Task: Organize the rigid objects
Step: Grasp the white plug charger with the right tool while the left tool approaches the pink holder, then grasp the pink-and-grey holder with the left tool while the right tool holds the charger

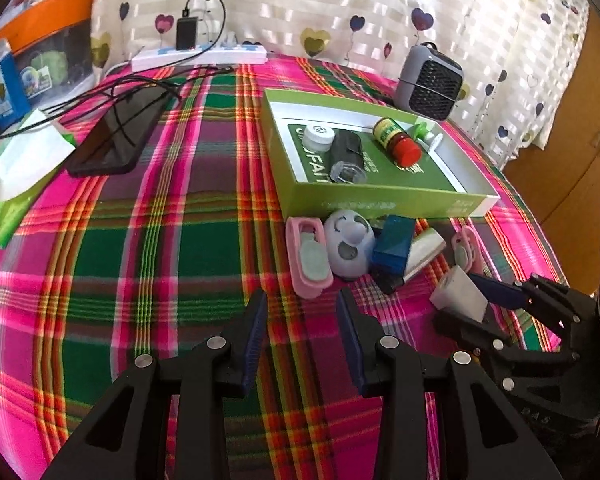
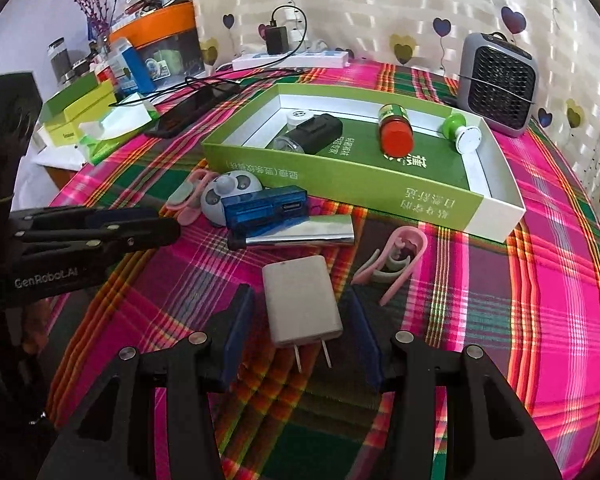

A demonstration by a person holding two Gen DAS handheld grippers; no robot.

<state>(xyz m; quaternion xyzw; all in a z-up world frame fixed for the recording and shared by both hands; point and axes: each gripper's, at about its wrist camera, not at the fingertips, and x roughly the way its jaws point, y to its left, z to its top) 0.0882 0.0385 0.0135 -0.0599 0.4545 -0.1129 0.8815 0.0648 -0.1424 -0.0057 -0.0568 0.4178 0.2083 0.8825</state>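
A green box lid (image 1: 380,198) (image 2: 340,188) lies on the plaid cloth and holds a red-capped bottle (image 1: 396,140) (image 2: 395,128), a black cylinder (image 1: 346,154) (image 2: 314,134), a white cap (image 1: 318,136) and a green-white suction piece (image 2: 462,132). In front lie a pink clip (image 1: 306,256), a round blue-grey toy (image 1: 348,246) (image 2: 228,196), a blue USB device (image 1: 394,244) (image 2: 266,208), a silver bar (image 2: 300,236) and a second pink clip (image 2: 396,264). My right gripper (image 2: 298,334) is open around a white plug adapter (image 2: 300,304) (image 1: 458,294). My left gripper (image 1: 302,326) is open and empty.
A grey fan heater (image 1: 430,80) (image 2: 496,84) stands behind the lid. A phone (image 1: 116,132), cables, a power strip (image 1: 200,56) and a wipes pack (image 1: 16,176) lie at the left. Boxes and an orange-lidded bin (image 2: 160,40) stand at the far left.
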